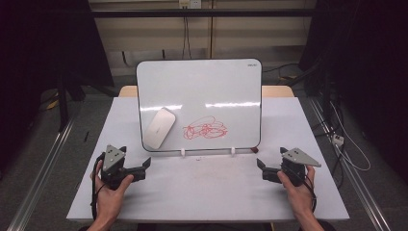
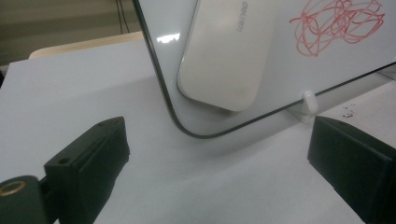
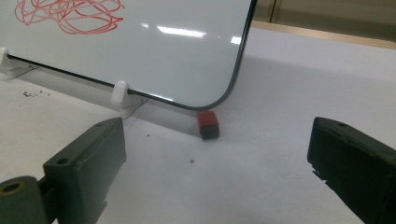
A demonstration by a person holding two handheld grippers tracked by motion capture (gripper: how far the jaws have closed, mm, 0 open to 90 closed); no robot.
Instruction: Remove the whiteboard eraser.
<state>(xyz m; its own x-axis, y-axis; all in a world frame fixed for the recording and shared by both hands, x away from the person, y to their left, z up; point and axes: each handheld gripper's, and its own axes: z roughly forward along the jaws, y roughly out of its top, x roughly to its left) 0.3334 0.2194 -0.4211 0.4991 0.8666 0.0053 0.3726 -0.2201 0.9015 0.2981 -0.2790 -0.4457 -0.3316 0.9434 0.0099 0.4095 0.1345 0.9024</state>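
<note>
1. The step in hand looks like the start of wiping the board: a whiteboard (image 1: 199,103) stands propped on the far middle of the counter (image 1: 207,192), with a red scribble (image 1: 205,128) low on its face and a white eraser (image 1: 160,127) stuck to the board just left of the scribble.
2. Left claw (image 1: 139,169): jaws spread wide, holding and touching nothing, resting low at the near left and aimed at the board's lower left corner, where the eraser sits.
3. Right claw (image 1: 262,169): also wide open and empty, at the near right, pointing toward the board's lower right corner and a small red block (image 3: 208,124) on the counter there.
4. The next move likely calls for the left claw to advance and close across the eraser's narrow sides, while the right steadies the board.
</note>
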